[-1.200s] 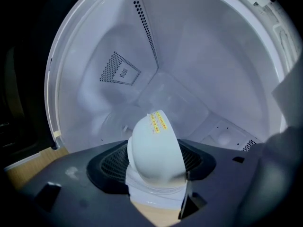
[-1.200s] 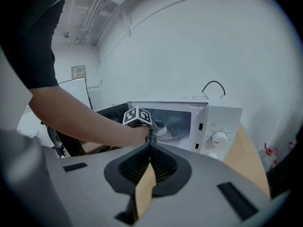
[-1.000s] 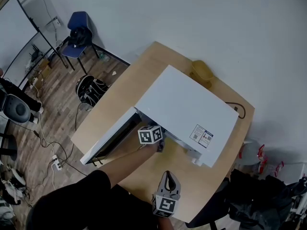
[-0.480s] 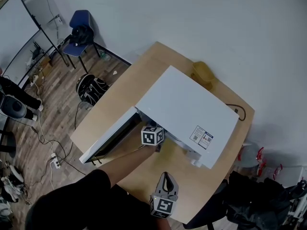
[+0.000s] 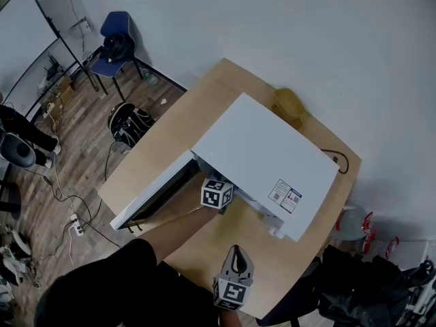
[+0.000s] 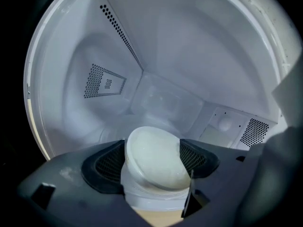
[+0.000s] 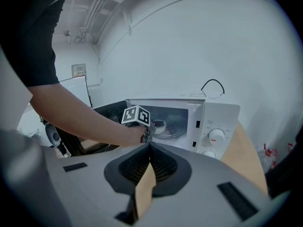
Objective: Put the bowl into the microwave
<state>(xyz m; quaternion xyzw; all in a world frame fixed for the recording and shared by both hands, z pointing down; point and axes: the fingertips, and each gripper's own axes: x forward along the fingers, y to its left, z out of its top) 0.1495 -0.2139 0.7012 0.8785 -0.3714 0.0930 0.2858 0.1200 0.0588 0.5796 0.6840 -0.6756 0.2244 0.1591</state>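
The white microwave [image 5: 266, 155] stands on the wooden table with its door [image 5: 153, 196] swung open to the left. My left gripper [image 6: 152, 167] reaches inside the white cavity, and only its marker cube [image 5: 216, 195] shows in the head view. A white bowl [image 6: 154, 150] sits tilted between its two dark pads [image 6: 106, 162]. These jaws have just been opening and stand wide beside the bowl's rim. From the right gripper view the bowl [image 7: 160, 125] shows low in the cavity by the glass turntable. My right gripper [image 5: 236, 251] hangs back near the table's front edge, shut on nothing.
A yellow object [image 5: 287, 101] sits behind the microwave, and a black power cable [image 5: 338, 157] loops at its back right. The control knobs [image 7: 216, 136] face me. A blue chair [image 5: 112, 46], bags and cables lie on the floor to the left.
The left gripper's marker cube has rolled a little at the microwave's mouth. The right gripper has stayed where it was.
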